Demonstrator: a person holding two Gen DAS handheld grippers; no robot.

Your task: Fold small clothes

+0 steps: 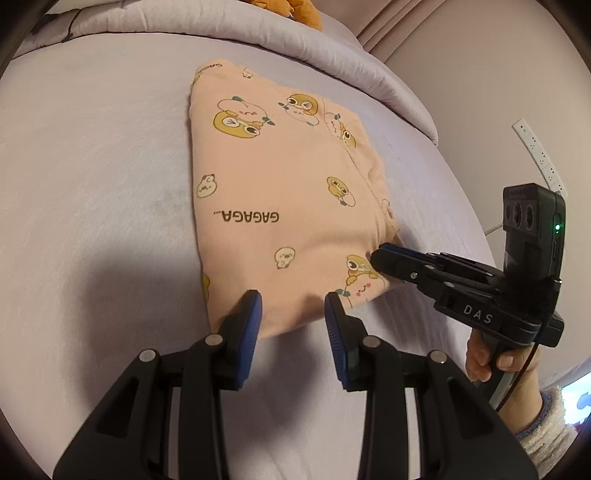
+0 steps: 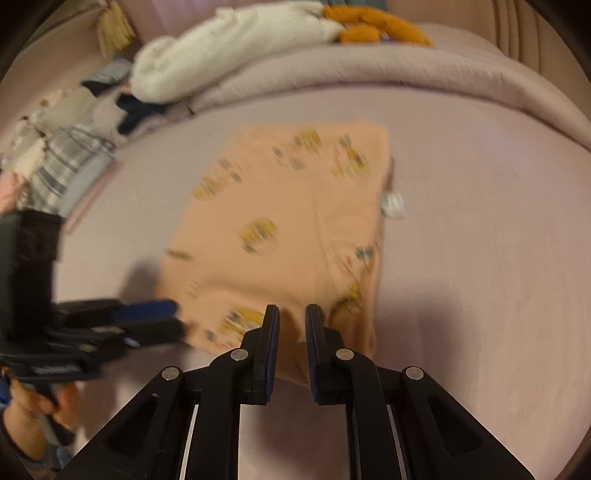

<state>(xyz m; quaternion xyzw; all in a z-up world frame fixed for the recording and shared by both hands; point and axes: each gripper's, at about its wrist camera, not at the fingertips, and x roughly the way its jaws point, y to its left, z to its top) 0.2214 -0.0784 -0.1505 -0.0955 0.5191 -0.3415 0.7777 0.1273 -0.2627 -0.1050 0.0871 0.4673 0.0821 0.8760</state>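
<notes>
folded garment sits mid-bed, rolled duvet behind it, plush toy on top

Soft matt printed cloth garment on seemingly matt, faintly fuzzy bedsheet.

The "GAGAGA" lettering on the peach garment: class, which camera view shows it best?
The left wrist view. There the lettering is sharp and readable, printed upside down on the folded peach garment. The right wrist view shows the same garment, but motion blur smears its prints into yellow smudges, so no letters can be made out.
</notes>
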